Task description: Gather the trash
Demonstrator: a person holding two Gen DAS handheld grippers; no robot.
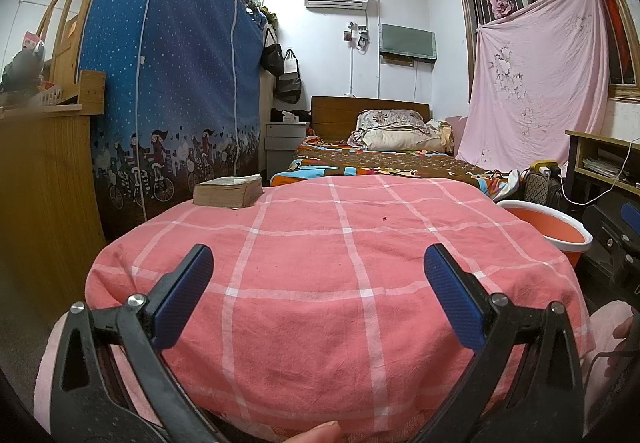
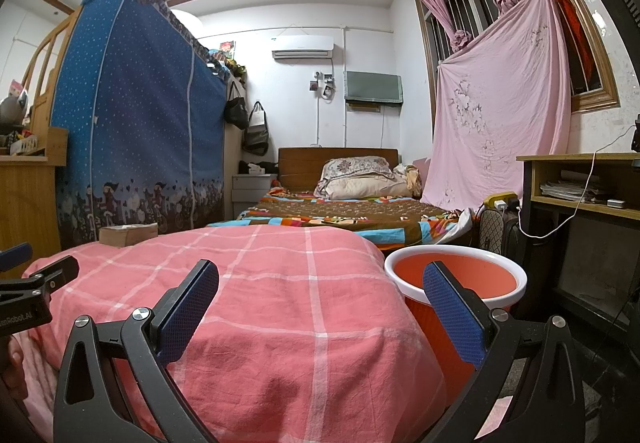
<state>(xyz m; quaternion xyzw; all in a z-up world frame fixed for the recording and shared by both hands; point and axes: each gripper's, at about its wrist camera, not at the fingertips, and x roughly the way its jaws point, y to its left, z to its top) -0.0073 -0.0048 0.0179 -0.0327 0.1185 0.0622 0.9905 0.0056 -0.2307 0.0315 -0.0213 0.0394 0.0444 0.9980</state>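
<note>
A table covered with a pink checked cloth (image 1: 320, 283) fills the foreground; it also shows in the right wrist view (image 2: 248, 283). A tiny dark red scrap (image 1: 385, 219) lies on the cloth, far ahead of my left gripper (image 1: 318, 275), which is open and empty above the near part of the cloth. An orange bucket with a white rim (image 2: 456, 279) stands to the right of the table; it shows in the left wrist view (image 1: 548, 229) too. My right gripper (image 2: 320, 289) is open and empty over the table's right edge, its right finger in front of the bucket.
A thick old book (image 1: 228, 192) lies at the table's far left corner. A wooden desk (image 1: 44, 171) and a blue fabric wardrobe (image 1: 168, 83) stand on the left. A bed (image 1: 380, 159) lies behind. A wooden shelf with cables (image 2: 580, 195) is on the right.
</note>
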